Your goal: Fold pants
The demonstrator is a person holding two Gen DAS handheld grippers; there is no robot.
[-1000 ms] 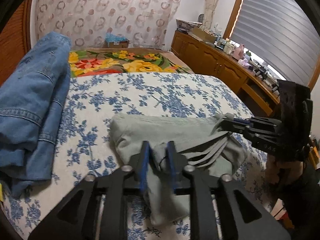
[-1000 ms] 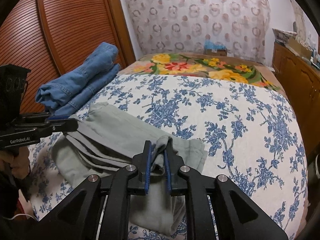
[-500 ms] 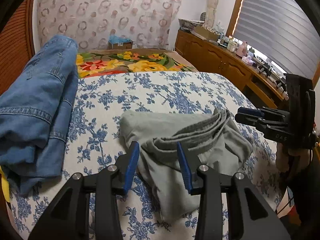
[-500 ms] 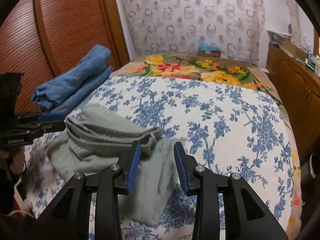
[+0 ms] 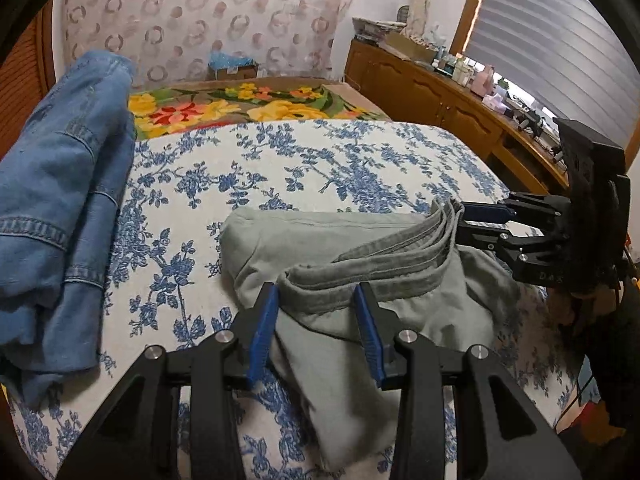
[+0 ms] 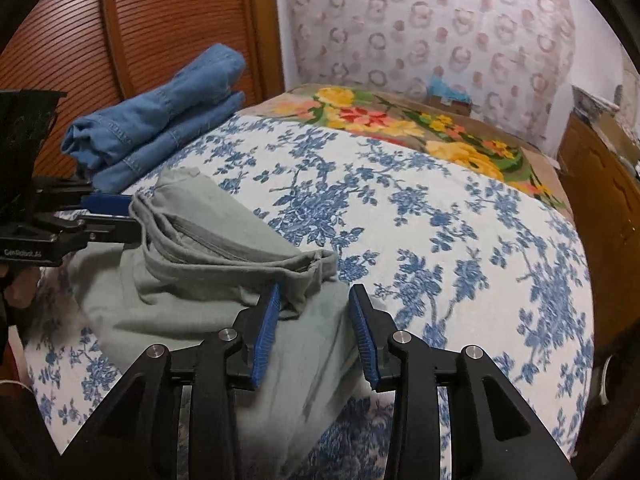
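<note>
Grey-green pants lie folded in a bundle on the floral bedspread, near its front edge. They also show in the right wrist view. My left gripper is open, its blue pads on either side of the folded hem at the bundle's near left end. My right gripper is open over the bundle's right end, and it appears in the left wrist view beside the stacked hems. The left gripper shows in the right wrist view at the far end of the bundle.
Folded blue jeans lie along the bed's left side, also seen in the right wrist view. A flowered blanket covers the head of the bed. A wooden cabinet with clutter runs along the right. A slatted wooden door stands behind the jeans.
Both grippers were shut on the pants' ends a second ago. They have opened and let go, and the pants now rest in a folded bundle on the bed.
</note>
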